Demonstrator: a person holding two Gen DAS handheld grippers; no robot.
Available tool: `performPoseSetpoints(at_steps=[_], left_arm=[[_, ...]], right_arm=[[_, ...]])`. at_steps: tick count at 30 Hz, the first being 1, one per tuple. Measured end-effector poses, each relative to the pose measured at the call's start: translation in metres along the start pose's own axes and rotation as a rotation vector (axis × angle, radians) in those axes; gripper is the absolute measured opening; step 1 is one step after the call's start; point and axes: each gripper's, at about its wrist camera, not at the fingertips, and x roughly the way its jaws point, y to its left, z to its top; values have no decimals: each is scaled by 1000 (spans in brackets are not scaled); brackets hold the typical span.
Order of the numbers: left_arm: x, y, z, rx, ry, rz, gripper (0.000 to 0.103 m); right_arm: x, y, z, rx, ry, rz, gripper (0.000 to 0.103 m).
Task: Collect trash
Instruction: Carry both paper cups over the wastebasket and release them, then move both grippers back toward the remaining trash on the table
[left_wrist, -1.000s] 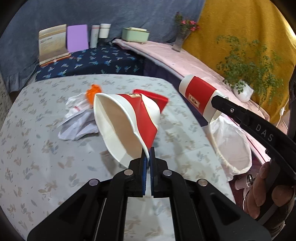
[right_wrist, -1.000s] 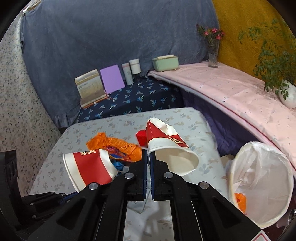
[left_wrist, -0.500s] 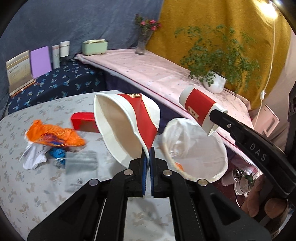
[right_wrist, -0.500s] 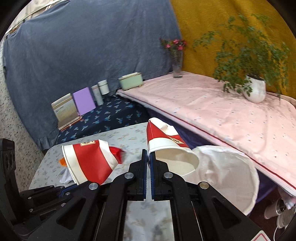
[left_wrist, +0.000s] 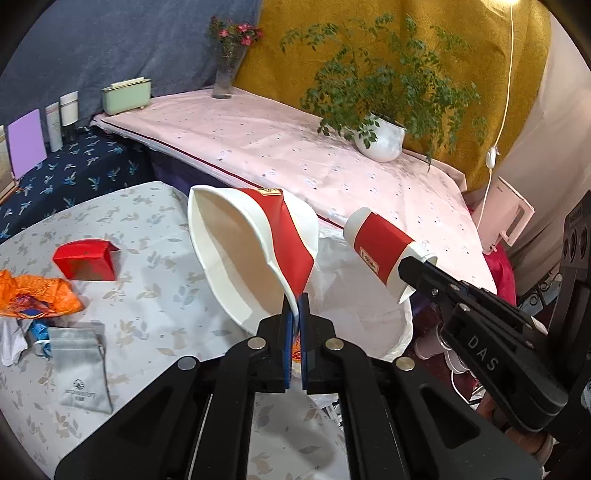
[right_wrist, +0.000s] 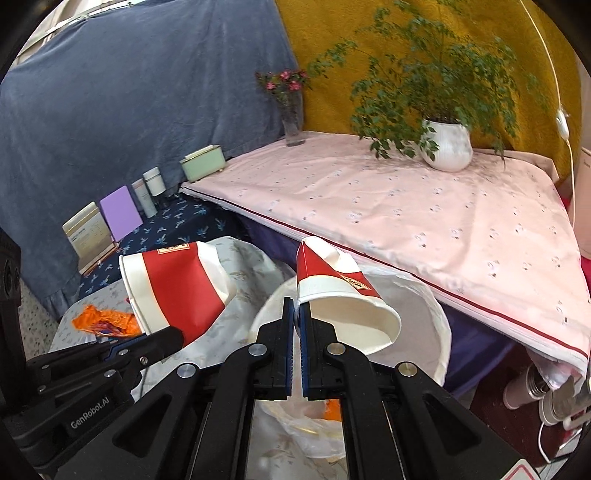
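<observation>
Two crushed red-and-white paper cups, one pinched by its rim in my left gripper (left_wrist: 295, 310), one in my right gripper (right_wrist: 296, 314), hang above the white bin bag (right_wrist: 424, 306) at lower centre; the right cup (right_wrist: 343, 295) is nearer its mouth than the left cup (left_wrist: 255, 254).

Paper cups (left_wrist: 258, 254) (right_wrist: 343, 295): matt, creased. Bin liner (right_wrist: 424, 314): thin white plastic film. Grippers (left_wrist: 294, 306) (right_wrist: 296, 310): matt black plastic. Table cover (left_wrist: 147, 221): printed cloth.

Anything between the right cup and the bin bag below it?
Nothing visible does. The right gripper holds its cup by the rim, over the open bin bag. The left cup hangs off to the side.
</observation>
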Motion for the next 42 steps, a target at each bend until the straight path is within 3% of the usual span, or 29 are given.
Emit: performPoseSetpoints(at_steps=[11, 13, 15, 17, 25, 27, 34, 42], left_arm=[[30, -13, -2, 26, 22, 8, 6], [32, -11, -2, 16, 23, 10, 12], [33, -5, -2, -4, 24, 18, 32], [32, -1, -3, -23, 17, 29, 40], [24, 18, -4, -66, 14, 62, 45], [18, 26, -7, -80, 3, 79, 51], [-1, 53, -14, -124, -16, 144, 52], [-35, 98, -31, -180, -46, 241, 62]], right_arm=[[17, -26, -11, 30, 47, -24, 4], [21, -27, -11, 32, 54, -26, 6], [22, -27, -13, 37, 55, -25, 8], [23, -28, -12, 42, 54, -27, 14], [18, -25, -8, 49, 40, -23, 26], [16, -21, -8, 43, 36, -21, 32], [14, 0, -12, 5, 50, 7, 34], [11, 47, -20, -57, 68, 75, 35]])
